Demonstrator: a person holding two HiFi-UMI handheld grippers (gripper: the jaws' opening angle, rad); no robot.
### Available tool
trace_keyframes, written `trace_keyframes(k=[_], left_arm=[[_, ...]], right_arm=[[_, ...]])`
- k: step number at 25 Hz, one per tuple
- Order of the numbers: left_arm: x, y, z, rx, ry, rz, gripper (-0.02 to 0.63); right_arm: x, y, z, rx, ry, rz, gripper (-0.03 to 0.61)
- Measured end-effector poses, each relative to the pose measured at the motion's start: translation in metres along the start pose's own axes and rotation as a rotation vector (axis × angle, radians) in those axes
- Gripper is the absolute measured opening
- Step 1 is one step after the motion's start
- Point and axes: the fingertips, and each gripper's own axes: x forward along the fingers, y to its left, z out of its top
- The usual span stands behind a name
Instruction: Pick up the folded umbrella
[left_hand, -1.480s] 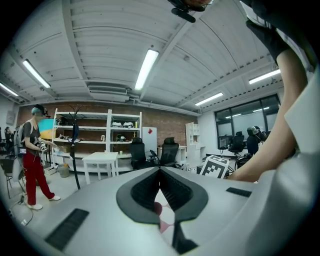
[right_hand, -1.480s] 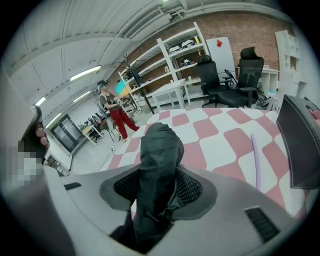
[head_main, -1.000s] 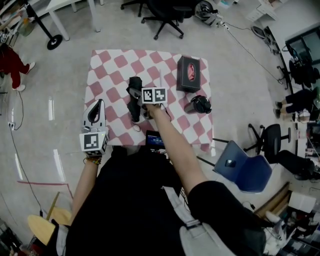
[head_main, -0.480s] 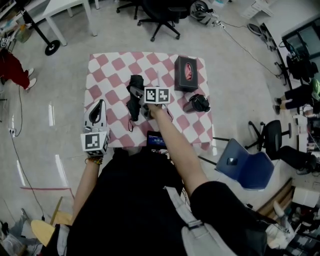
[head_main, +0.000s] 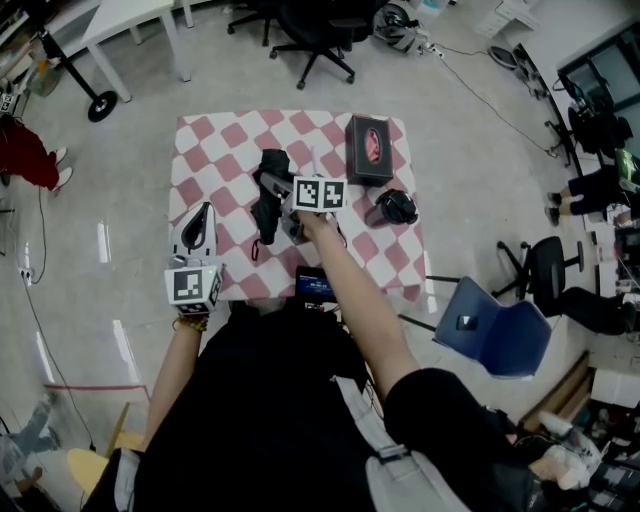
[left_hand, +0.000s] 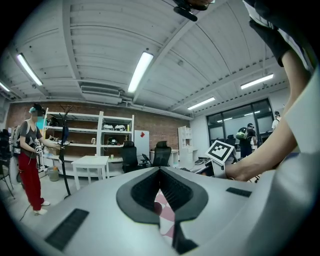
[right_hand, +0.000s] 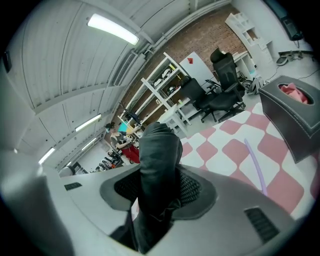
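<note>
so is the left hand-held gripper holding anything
No, nothing sits between the jaws of the left hand-held gripper; only the checkered tablecloth shows past them.

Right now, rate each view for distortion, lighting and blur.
Head view: even light, soft shadows, checkered table sharp, floor bending toward the edges. Left gripper view: heavy fisheye, black corners, ceiling lamp glaring, left gripper slightly soft. Right gripper view: same black corners, folded umbrella looming close to the lens and soft, dark box clearer.
</note>
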Motion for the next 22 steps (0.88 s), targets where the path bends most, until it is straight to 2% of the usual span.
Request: trace_keyframes(k=[22], left_arm=[[0.010,-0.012,0.015,-0.020,-0.023,-0.046,0.011]], right_arm=[[-0.030,0.021,0.025,0.061,-0.102,0.034,0.181]])
